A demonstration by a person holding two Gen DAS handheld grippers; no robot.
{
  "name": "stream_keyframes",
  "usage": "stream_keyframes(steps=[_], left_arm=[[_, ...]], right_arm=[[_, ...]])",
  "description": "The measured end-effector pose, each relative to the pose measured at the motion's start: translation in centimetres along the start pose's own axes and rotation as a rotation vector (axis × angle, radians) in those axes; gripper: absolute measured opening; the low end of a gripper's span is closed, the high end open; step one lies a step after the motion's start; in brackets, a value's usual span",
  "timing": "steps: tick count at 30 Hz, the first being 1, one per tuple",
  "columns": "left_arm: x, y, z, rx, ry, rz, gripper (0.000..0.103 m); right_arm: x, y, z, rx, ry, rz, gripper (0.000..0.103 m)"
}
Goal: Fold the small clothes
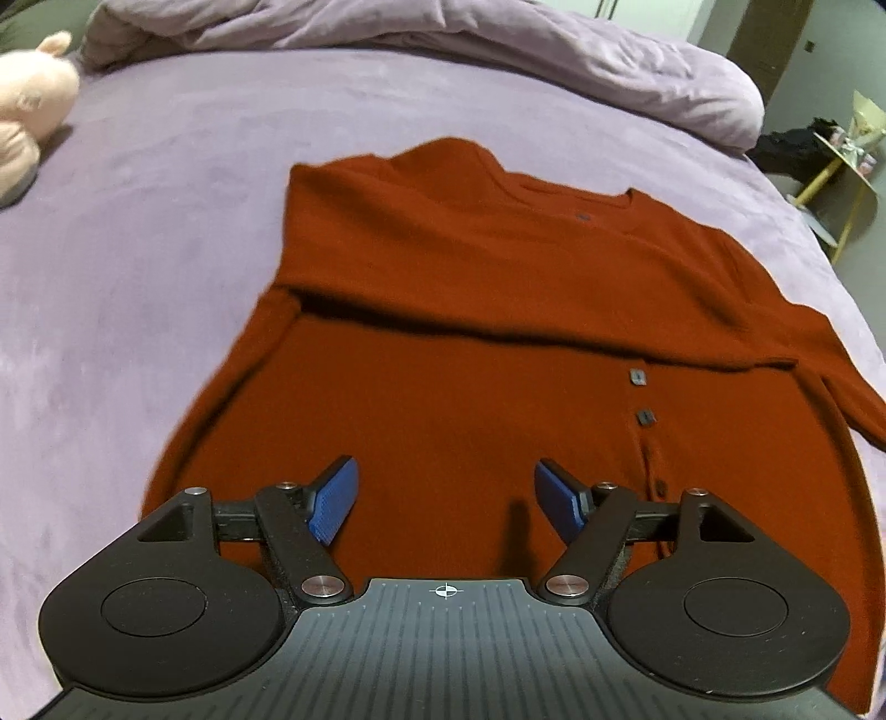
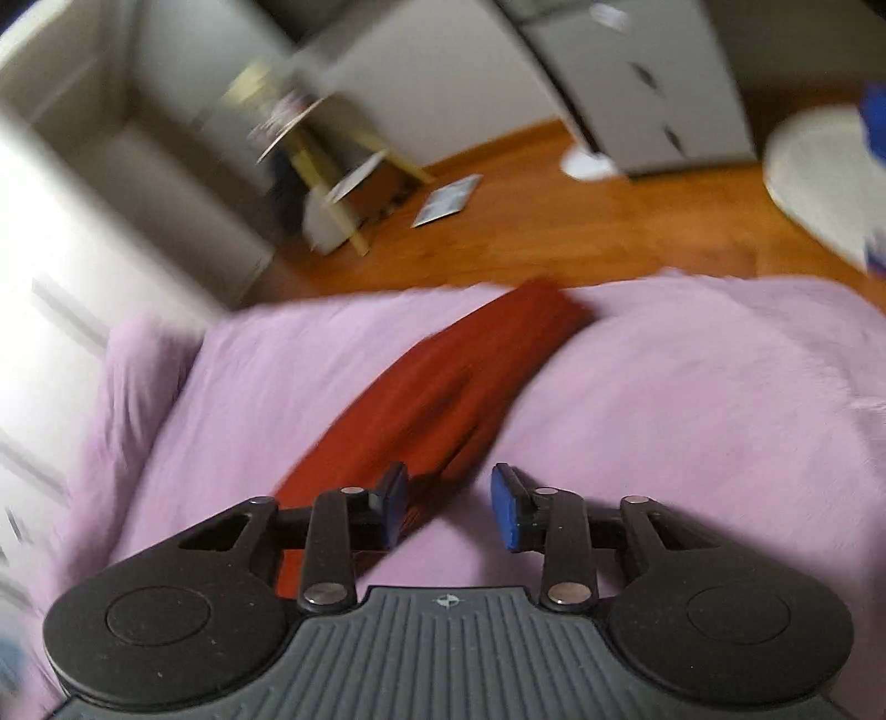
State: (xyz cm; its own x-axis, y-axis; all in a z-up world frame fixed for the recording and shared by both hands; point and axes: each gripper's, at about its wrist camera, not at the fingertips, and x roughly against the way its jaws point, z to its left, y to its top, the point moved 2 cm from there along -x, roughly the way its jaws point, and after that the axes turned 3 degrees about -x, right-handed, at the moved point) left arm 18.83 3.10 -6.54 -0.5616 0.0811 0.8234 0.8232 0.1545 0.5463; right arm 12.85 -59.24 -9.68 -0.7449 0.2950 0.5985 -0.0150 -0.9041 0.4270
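Cardigan (image 1: 470,332) lies flat on the bed (image 1: 166,221), front up, one sleeve already folded across the chest. Left wrist view: the left gripper (image 1: 446,501) hovers over the lower body panel, jaws wide apart, holding nothing. The knit looks soft, light and limp; it will likely drape and sag when lifted, so a pinch at the hem corner or a side seam should control it best. Avoid the button placket. Count: one cardigan, three grey buttons (image 1: 638,376) clearly visible, one plush toy (image 1: 30,111), one duvet (image 1: 443,50).

Right wrist view: the picture is motion-blurred. The right gripper (image 2: 448,507) hangs above the second sleeve (image 2: 459,382), which stretches out across the bed toward its edge. Jaws stand open and empty. A grip near the cuff (image 2: 545,304) should give the cleanest fold-over. Count: one sleeve, one side table (image 2: 310,144).
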Motion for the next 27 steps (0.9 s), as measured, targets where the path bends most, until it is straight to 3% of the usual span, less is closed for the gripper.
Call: stream_keyframes(steps=[6,13,16,19,24,27], left_arm=[[0.7,-0.5,-0.8,0.017,-0.011,0.024,0.076],[0.9,-0.3,-1.3,0.011,-0.036,0.022,0.075],[1.1,0.1,-1.6,-0.007,-0.066,0.016,0.075],[1.2,0.8,-2.0,-0.016,-0.087,0.001,0.075],[1.3,2.6,-2.6,-0.007,-0.194,-0.027,0.075],[0.3,3.3,-2.9,0.013,-0.274,-0.010,0.075]], right_arm=[[-3.1,2.8,-2.2,-0.184,0.024,-0.011,0.017],[-3.6,4.0,-3.2,-0.196,0.030,0.002,0.005],[-1.3,2.7,1.3,0.024,0.052,-0.072,0.005],[1.2,-1.3,8.1,0.269,0.240,-0.033,0.005],[4.8,-13.6,18.3,0.667,0.605,0.217,0.005],[5.8,-22.2,20.6,0.850,0.712,0.391,0.008]])
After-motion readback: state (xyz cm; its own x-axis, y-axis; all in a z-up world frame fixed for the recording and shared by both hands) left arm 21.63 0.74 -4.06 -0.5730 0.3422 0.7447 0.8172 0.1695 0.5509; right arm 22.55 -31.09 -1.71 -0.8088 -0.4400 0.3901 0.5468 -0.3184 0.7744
